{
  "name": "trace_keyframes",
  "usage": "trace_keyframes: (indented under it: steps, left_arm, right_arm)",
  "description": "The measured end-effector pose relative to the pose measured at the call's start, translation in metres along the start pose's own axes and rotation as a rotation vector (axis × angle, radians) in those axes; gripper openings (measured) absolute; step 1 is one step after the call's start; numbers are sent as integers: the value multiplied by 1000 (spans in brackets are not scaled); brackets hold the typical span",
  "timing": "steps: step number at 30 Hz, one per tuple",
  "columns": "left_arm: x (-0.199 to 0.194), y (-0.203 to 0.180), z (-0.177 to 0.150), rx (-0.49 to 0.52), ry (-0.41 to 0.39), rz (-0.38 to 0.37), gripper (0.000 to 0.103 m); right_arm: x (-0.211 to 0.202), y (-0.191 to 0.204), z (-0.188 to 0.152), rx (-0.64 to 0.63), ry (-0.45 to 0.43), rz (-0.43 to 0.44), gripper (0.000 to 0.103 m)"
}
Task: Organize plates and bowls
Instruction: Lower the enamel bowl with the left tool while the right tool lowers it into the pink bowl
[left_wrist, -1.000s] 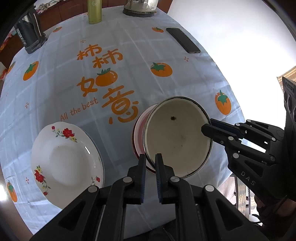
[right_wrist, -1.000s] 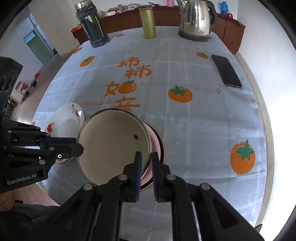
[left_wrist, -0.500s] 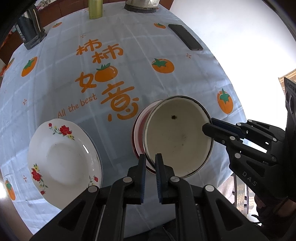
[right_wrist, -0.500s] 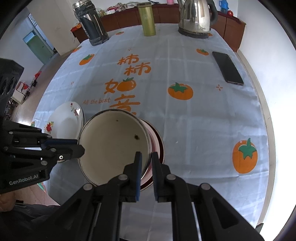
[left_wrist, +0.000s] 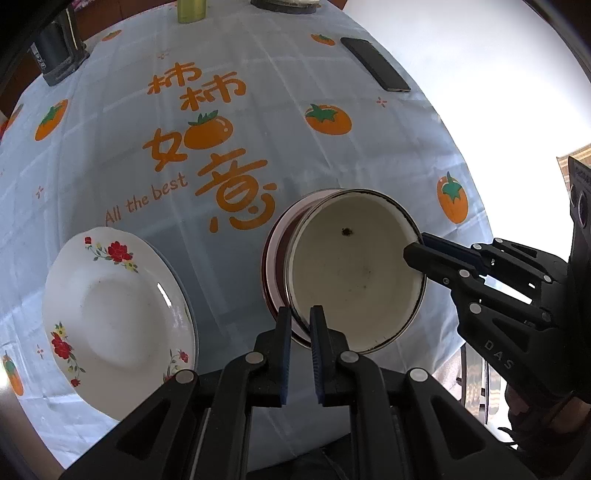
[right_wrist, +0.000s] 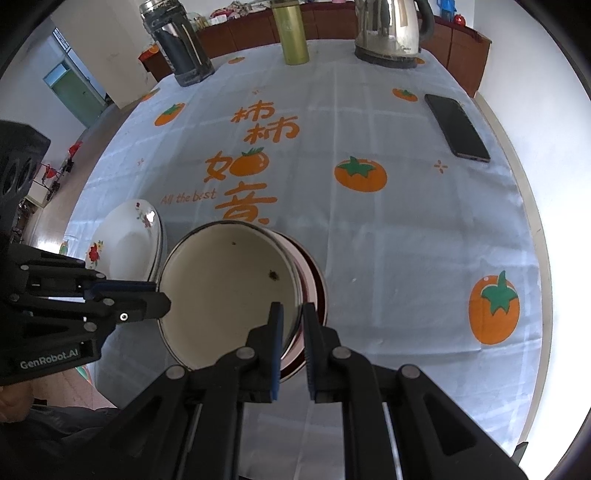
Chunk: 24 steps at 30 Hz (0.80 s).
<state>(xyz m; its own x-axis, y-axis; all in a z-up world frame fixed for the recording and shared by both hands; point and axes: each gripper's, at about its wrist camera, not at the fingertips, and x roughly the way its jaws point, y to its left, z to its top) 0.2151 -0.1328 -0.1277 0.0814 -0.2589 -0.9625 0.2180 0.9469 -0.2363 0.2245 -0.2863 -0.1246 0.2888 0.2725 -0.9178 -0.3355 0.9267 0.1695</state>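
Note:
A cream enamel bowl (left_wrist: 354, 273) with a dark rim is tilted over a red-rimmed dish (left_wrist: 275, 258) on the tablecloth. My left gripper (left_wrist: 299, 314) is shut on the bowl's near rim. My right gripper (right_wrist: 293, 310) is shut on the rim of the same bowl (right_wrist: 229, 291) at the opposite side. In the right wrist view the left gripper (right_wrist: 162, 295) comes in from the left, and the red-rimmed dish (right_wrist: 314, 280) peeks out behind the bowl. A white plate with red flowers (left_wrist: 110, 314) lies to the left, also visible as the flowered plate (right_wrist: 129, 243).
A black phone (right_wrist: 456, 127) lies at the far right of the table. A steel kettle (right_wrist: 391, 33), a green bottle (right_wrist: 291, 33) and a dark jar (right_wrist: 181, 44) stand along the far edge. The tablecloth's near edge (left_wrist: 332, 424) hangs just below the bowl.

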Motion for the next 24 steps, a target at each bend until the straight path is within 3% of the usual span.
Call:
trace_keyframes:
  steps: [24]
  left_arm:
    - [16, 2, 2, -4, 39, 0, 11]
  right_arm:
    - [14, -4, 1, -4, 40, 5, 11]
